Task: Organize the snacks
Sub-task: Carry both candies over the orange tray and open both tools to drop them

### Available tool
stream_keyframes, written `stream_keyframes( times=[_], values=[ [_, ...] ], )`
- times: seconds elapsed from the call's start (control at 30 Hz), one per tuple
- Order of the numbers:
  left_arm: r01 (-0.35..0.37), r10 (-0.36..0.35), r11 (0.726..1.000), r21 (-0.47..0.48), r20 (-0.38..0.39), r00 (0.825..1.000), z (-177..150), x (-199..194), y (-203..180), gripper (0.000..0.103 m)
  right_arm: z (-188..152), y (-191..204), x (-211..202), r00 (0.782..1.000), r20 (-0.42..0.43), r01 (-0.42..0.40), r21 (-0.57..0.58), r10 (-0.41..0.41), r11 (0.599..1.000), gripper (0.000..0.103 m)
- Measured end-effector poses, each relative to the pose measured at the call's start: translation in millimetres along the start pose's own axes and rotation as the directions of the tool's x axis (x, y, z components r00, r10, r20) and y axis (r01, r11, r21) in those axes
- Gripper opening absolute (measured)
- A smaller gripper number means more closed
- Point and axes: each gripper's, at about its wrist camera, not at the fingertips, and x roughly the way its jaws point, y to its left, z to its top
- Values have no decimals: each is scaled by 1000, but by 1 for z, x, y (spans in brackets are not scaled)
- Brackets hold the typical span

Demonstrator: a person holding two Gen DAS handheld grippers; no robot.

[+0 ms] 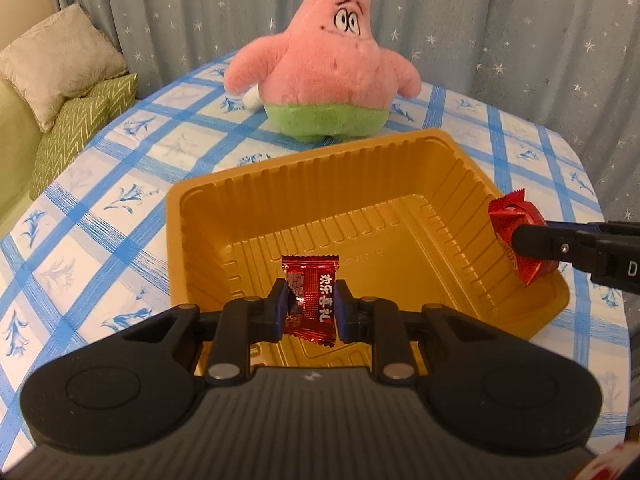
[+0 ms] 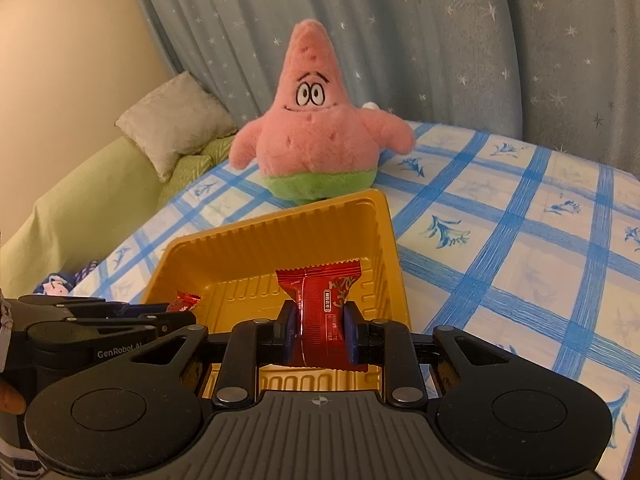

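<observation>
A gold plastic tray (image 1: 304,184) sits on the blue-checked tablecloth; it also shows in the right wrist view (image 2: 280,236). My left gripper (image 1: 310,308) is shut on a red wrapped candy (image 1: 312,300) and holds it above the tray's near side. My right gripper (image 2: 320,328) is shut on another red wrapped candy (image 2: 324,300) over the tray's right side. That second candy (image 1: 516,232) and the right gripper's fingers (image 1: 560,246) show at the tray's right rim in the left wrist view. The left gripper's candy (image 2: 184,302) shows at the tray's left in the right wrist view.
A pink star plush toy (image 1: 328,72) stands just behind the tray, also in the right wrist view (image 2: 316,136). Cushions (image 1: 60,60) lie on a green sofa at the left. A starred curtain (image 1: 520,40) hangs behind the table. A small blue item (image 2: 56,284) lies at the table's left edge.
</observation>
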Motion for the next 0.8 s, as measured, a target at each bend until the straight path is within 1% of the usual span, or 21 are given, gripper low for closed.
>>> stream_keyframes(
  times=[0.17,0.3,0.8],
  values=[
    [1,-1,1000,-8,-19,1000,1,14,2,22,1,-2,12,1000,-16,6,2,-6,1000,25],
    [12,-12,999,-32,-18,1000,3,16,6,22,1,-4,16,1000,-23,7,3,-7,1000,25],
    [29,-29,996,-87,6,1000,-8,-13,16,24,5,-4,22,1000,-26,1,-2,-1,1000,25]
  ],
)
